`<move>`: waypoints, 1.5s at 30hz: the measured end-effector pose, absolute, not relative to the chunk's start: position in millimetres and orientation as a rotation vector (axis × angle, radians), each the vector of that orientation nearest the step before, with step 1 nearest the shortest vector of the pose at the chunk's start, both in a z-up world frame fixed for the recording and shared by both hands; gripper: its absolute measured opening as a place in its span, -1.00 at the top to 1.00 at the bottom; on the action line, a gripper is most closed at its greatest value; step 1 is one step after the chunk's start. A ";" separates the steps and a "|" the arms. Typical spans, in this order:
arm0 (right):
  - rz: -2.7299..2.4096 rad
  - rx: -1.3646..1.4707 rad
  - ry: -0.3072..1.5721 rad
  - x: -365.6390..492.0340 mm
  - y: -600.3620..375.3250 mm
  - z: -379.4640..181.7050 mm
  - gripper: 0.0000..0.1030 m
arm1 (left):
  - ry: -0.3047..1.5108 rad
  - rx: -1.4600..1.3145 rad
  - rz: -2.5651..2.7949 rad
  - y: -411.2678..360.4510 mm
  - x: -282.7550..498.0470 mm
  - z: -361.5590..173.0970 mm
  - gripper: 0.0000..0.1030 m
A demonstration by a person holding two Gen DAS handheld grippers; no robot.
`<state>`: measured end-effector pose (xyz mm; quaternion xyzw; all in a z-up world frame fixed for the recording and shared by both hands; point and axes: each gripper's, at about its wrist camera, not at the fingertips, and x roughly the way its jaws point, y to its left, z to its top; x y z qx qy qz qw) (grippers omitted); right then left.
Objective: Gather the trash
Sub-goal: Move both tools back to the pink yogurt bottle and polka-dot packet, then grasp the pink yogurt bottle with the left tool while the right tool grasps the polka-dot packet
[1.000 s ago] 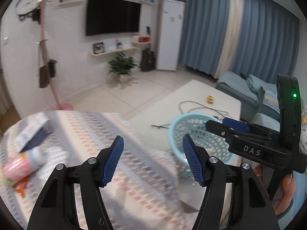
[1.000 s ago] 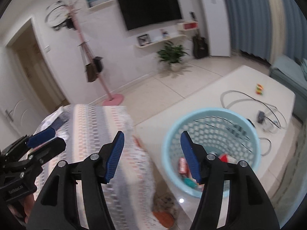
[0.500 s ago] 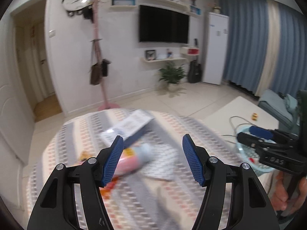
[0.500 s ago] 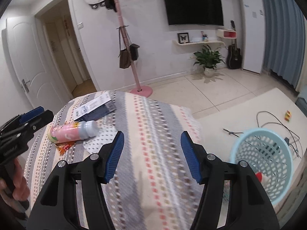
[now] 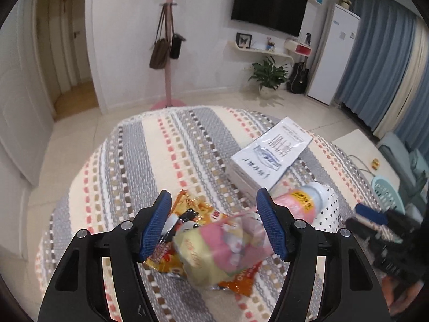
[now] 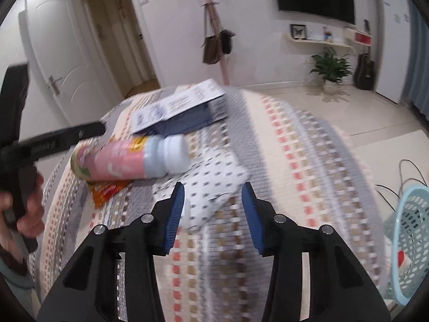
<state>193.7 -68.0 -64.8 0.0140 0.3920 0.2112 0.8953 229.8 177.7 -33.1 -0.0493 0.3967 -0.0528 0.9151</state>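
A pink and yellow bottle (image 5: 228,247) with a pale blue neck lies on an orange snack wrapper (image 5: 193,214) on the round striped table (image 5: 150,155). My left gripper (image 5: 214,225) is open, its jaws on either side of the bottle. The bottle (image 6: 126,158) and wrapper (image 6: 104,191) show in the right wrist view too. My right gripper (image 6: 213,212) is open just over a white dotted paper (image 6: 214,187). A light blue trash basket (image 6: 407,241) stands low at the right.
A white and blue box (image 5: 268,155) lies on the table behind the bottle, also in the right wrist view (image 6: 179,110). A low white table (image 6: 388,155) with cables holds the basket. A pink coat stand (image 5: 169,40) is beyond the table.
Both grippers swung left from the basket to the round table and came down close. The left one now straddles the bottle; the right one reached the dotted paper.
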 end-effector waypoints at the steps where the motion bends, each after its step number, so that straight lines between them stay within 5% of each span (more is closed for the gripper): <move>1: 0.438 0.012 0.815 192.2 -65.1 -66.4 0.20 | 0.823 -0.107 -0.127 179.7 230.6 -34.8 -0.25; 22: 0.409 0.149 0.873 203.8 -94.0 -76.4 0.20 | 1.043 0.132 -0.327 91.1 185.2 -58.1 -0.27; 27: 0.420 0.134 0.863 200.9 -90.5 -72.9 0.20 | 1.052 0.059 -0.272 87.5 194.5 -71.7 0.08; 34: 0.408 0.112 0.906 208.4 -80.2 -74.5 -0.22 | 0.913 -0.149 -0.245 114.3 159.4 -65.5 0.09; 45: 0.331 0.033 0.928 228.5 -35.8 -76.1 -0.39 | 0.870 -0.241 -0.272 129.2 140.0 -79.6 0.09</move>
